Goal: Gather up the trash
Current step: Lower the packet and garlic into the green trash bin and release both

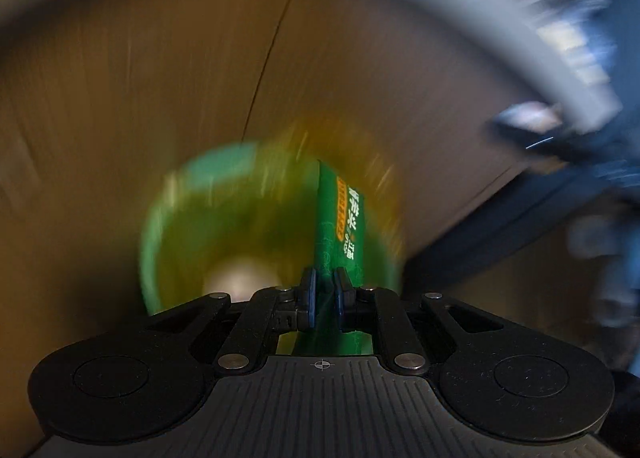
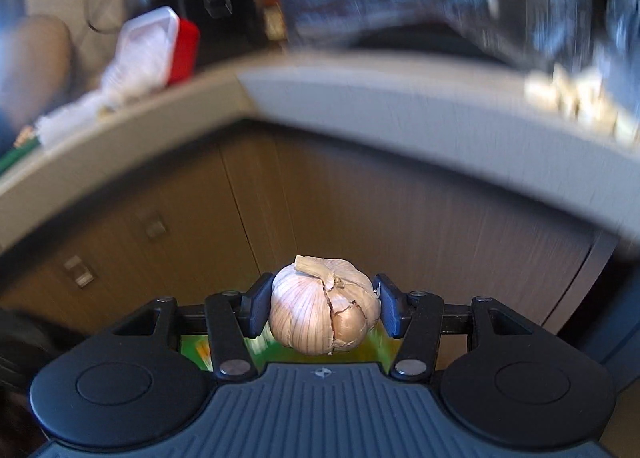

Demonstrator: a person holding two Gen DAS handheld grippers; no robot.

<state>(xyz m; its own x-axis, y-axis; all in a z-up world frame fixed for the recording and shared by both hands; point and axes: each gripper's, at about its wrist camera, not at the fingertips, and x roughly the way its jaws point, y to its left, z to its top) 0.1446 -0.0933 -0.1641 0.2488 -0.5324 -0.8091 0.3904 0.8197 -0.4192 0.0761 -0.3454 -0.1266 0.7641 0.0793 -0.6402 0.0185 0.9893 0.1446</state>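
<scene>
surface (image 2: 400, 97) edge above, wood cabinet fronts (image 2: 360, 209) behind | green bag (image 1: 340, 217) pinched at rim by left gripper (image 1: 324, 292), mouth kept open as trash catcher | right gripper (image 2: 324, 308) clamped on garlic bulb (image 2: 324, 306), carried above bag for drop

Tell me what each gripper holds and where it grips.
Left gripper pinches the green bag by its thin edge. Right gripper clamps the garlic bulb across its sides.
</scene>
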